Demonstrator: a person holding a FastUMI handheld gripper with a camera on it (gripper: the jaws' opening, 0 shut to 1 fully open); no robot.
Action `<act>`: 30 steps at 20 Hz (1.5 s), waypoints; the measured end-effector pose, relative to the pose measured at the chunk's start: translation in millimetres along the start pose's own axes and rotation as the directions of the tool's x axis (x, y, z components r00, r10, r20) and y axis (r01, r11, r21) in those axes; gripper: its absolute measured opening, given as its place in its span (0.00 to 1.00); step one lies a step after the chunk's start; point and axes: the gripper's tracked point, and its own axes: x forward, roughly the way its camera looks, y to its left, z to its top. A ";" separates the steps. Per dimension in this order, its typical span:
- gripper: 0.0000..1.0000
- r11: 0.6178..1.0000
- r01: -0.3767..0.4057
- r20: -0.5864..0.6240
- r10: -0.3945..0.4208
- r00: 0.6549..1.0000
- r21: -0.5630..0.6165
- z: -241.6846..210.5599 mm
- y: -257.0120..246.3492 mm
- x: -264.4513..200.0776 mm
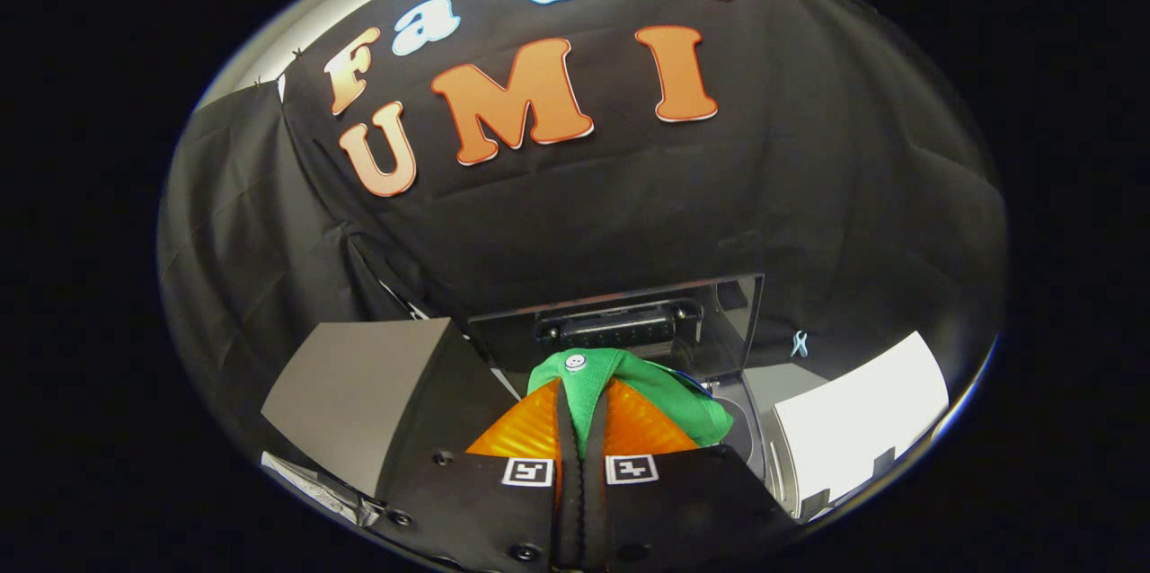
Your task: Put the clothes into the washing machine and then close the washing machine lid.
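A green garment (665,398) with a white button hangs pinched between my fingers, bunched up over their tips. My gripper (582,416) is shut on this cloth. Just beyond it stands the washing machine's raised lid (629,308), dark and glossy, with a black hinge bar across it. Below the garment, to the right of my fingers, part of the machine's round opening (741,429) shows. The rest of the drum is hidden behind the garment and my fingers.
A grey panel (359,389) lies to the left of the machine. A white box-like surface (858,416) sits to the right. A small light-blue clip (799,343) hangs on the black cloth wall behind the machine.
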 end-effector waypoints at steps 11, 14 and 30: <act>0.08 1.000 0.028 -0.179 -0.029 0.983 -0.010 -92.4 -48.8 71.4; 0.08 0.995 0.050 -0.197 -0.066 0.978 -0.083 -113.4 -62.9 90.2; 0.10 0.996 0.060 -0.377 -0.083 0.923 -0.072 -203.4 -78.9 168.7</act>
